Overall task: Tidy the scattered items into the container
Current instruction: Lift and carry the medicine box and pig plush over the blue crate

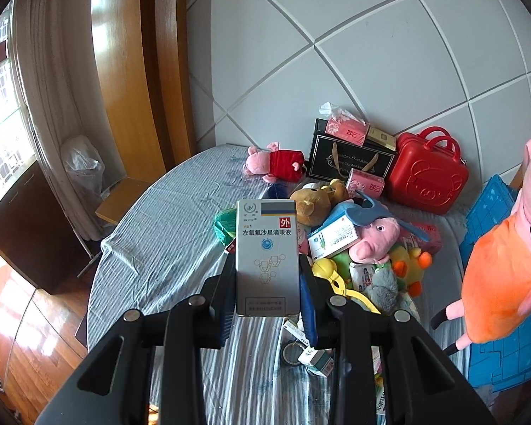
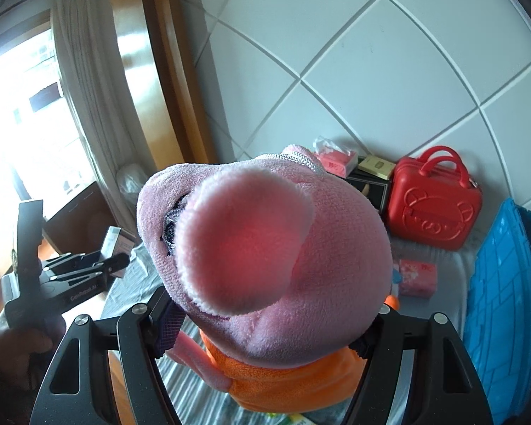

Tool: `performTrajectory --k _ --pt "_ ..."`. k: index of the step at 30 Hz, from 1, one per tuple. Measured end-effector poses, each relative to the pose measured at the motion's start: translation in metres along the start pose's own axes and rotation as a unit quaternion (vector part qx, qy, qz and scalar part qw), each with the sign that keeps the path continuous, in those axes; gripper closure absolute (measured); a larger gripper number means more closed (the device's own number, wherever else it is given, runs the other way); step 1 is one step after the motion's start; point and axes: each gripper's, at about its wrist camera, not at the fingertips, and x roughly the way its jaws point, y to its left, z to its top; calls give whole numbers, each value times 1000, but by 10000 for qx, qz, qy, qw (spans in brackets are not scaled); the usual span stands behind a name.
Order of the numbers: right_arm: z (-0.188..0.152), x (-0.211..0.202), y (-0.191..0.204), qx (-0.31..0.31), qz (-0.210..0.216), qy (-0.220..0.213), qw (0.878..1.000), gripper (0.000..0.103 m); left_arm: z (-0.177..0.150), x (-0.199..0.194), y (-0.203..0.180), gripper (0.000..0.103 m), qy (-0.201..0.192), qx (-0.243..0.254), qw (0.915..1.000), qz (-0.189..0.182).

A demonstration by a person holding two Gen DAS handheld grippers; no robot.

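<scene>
Grey eye-drop box (image 1: 267,258) clamped in left gripper (image 1: 267,283) fingers; right gripper (image 2: 265,326) fingers squeeze pink pig plush (image 2: 265,248). Carry both level toward blue crate (image 1: 492,212), frame right; release over opening.

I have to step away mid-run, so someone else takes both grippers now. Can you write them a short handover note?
Left gripper: shut on the grey eye-drop box, held above the bed.
Right gripper: shut on the large pink pig plush in the orange dress, lifted clear of the bed.
Blue container: at the right edge of the bed; its inside is not visible.
Done: two items picked up, neither placed yet.
Left: drop both in the container, then clear the pile of plush toys, small boxes and tissue packs. The red case and black gift bag stand at the wall.
</scene>
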Motion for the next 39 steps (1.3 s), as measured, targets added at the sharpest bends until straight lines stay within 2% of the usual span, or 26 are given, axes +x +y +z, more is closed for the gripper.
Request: performTrajectory --k 15,25,39 --pt "7 -60 -10 67 161 -351 9992 30 21 -46 -52 73 -335 181 9991 -162" --pt "5 -81 -46 210 104 -533 9983 30 37 -70 -99 73 -587 420 9967 -381" --pt "-4 -125 -107 575 -66 -828 9949 30 48 -84 -187 73 -675 925 9910 -686"
